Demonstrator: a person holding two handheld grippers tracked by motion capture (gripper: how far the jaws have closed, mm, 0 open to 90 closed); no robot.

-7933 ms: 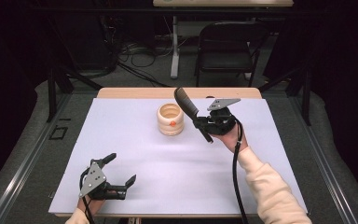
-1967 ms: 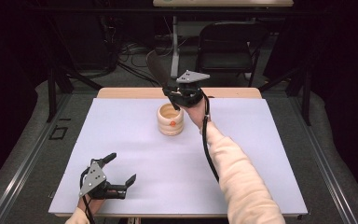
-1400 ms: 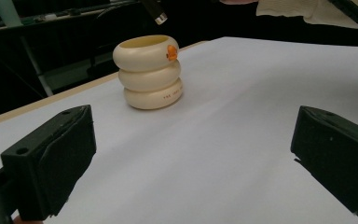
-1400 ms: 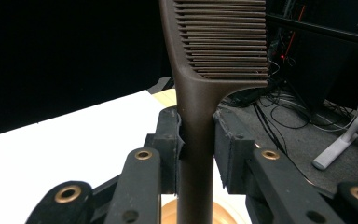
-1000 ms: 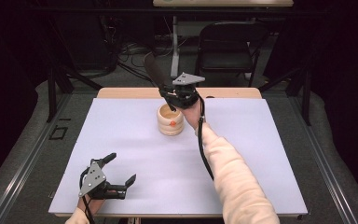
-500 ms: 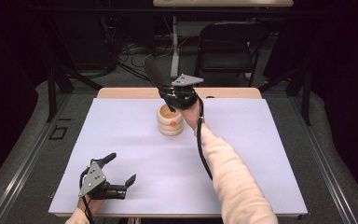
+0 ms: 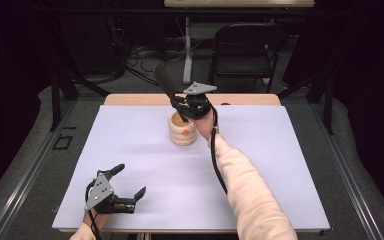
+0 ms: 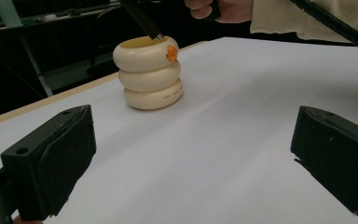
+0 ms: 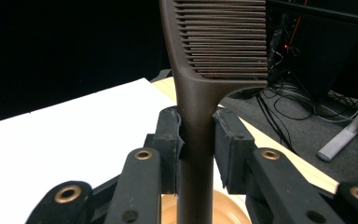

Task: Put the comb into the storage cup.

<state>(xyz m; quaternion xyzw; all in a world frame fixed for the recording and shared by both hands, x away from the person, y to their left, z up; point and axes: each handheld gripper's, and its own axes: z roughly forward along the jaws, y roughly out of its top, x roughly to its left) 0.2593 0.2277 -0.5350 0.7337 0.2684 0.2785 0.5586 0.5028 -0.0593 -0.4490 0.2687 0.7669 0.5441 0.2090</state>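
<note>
Comb: clamped in right gripper, tail entering pot. Next: lower, release. Left gripper: wide, empty.

The right gripper clamps both black pads against the handle of a dark brown comb, which stands upright between them. Its toothed head rises above the jaws with the teeth pointing right. Below the handle lies the tan inside of a cup. A white table spreads to the left; cables lie on the grey floor at right.
</note>
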